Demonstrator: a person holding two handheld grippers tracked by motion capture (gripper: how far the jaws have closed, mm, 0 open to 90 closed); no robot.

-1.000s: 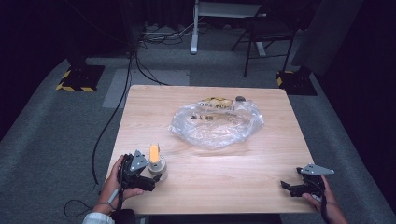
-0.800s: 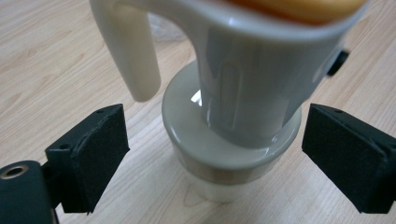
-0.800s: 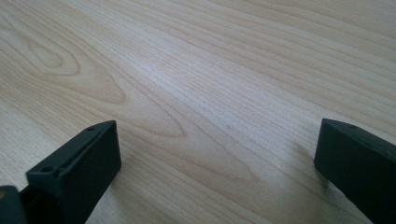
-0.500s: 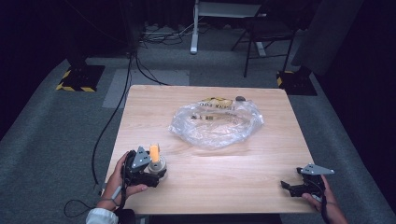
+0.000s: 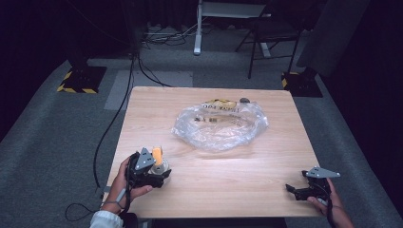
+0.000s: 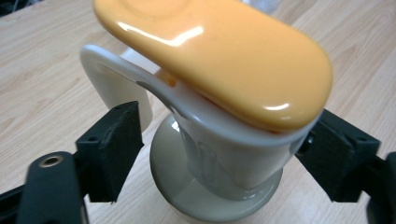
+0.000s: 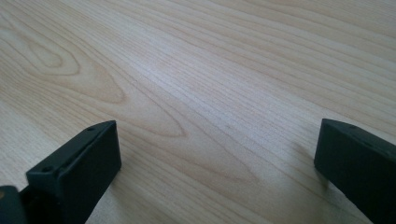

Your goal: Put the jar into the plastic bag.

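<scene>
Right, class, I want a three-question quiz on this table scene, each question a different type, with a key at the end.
1. True or false: the right gripper holds the plastic bag.
2. Multiple choice: what sits between the jaws of the left gripper? A) a white and orange dispenser B) a metal spoon C) a glass jar
3. Fill in: the bag lies toward the ___ edge of the table, away from the person.

Key: 1 false, the right gripper is open over bare wood near the right front corner. 2 A, the dispenser stands on the table between the jaws. 3 far.
</scene>
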